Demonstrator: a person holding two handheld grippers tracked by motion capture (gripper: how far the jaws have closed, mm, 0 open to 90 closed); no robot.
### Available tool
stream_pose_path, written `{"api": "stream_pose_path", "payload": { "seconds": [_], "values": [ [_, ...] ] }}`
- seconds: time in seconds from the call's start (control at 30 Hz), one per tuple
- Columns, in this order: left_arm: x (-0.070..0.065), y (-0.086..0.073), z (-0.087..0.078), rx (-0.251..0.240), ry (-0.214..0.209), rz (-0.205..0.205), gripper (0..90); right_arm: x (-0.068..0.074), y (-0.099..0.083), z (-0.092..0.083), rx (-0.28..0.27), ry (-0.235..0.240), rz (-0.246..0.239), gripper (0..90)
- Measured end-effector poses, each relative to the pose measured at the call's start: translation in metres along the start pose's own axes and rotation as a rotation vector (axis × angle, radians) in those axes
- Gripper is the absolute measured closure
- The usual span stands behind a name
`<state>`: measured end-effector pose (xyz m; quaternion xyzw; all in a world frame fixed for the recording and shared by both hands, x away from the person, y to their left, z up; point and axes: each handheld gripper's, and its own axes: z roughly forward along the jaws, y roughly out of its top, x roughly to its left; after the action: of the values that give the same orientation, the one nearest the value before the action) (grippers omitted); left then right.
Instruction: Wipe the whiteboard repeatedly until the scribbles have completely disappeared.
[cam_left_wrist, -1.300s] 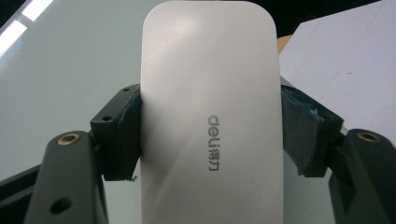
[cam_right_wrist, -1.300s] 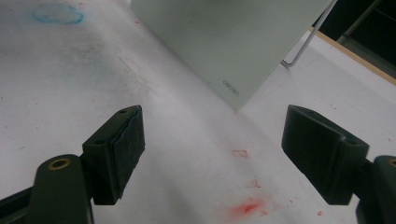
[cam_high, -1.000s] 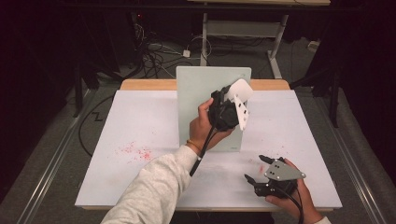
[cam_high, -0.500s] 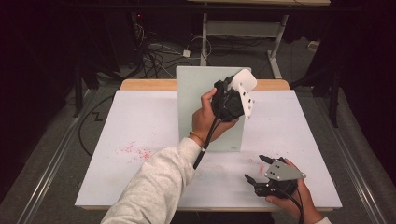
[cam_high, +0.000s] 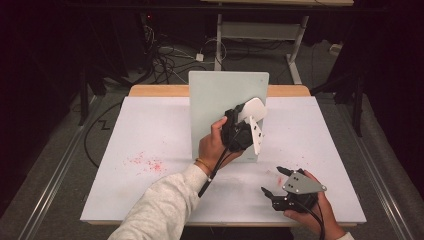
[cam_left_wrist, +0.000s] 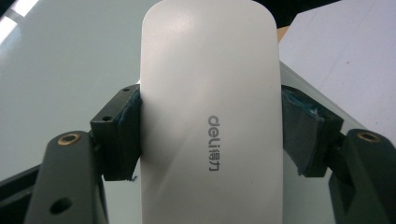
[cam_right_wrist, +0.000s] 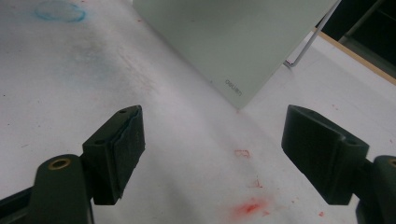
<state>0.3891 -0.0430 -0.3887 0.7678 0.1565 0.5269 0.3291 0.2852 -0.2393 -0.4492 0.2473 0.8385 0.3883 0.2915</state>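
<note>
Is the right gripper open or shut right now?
Open. In its own view the right gripper has its fingers spread wide with bare table between them, gripping nothing.

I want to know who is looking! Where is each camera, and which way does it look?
High view: above the table, looking forward and down; sleeve, both hands.
Left gripper view: on the left tongs, looking along their jaws at the white eraser.
Right gripper view: on the right tongs, facing the table.
Shared: the upright pale-green board.
</note>
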Motion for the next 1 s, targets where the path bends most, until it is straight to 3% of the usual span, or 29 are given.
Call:
{"api": "stream_pose_path", "payload": {
  "seconds": [0.2,0.47,0.67,0.8,1.0],
  "values": [
    [0.009,0.007,0.001,-0.002,-0.029,-0.013,29.2,0.001,0.0,0.001,0.006,0.001,0.002,22.0],
    [0.038,0.036,0.007,-0.011,-0.061,-0.079,29.1,0.001,-0.001,0.001,0.009,0.0,0.005,22.0],
    [0.05,0.057,0.013,-0.01,-0.062,-0.095,29.1,0.0,-0.001,0.0,0.005,0.002,0.01,22.0],
    [0.05,0.063,0.015,-0.01,-0.062,-0.1,29.2,0.001,0.0,0.0,0.007,0.002,0.007,22.0],
    [0.034,0.051,0.012,-0.003,-0.089,-0.084,29.2,0.0,-0.001,0.0,0.002,0.003,0.006,22.0]
  ]
}}
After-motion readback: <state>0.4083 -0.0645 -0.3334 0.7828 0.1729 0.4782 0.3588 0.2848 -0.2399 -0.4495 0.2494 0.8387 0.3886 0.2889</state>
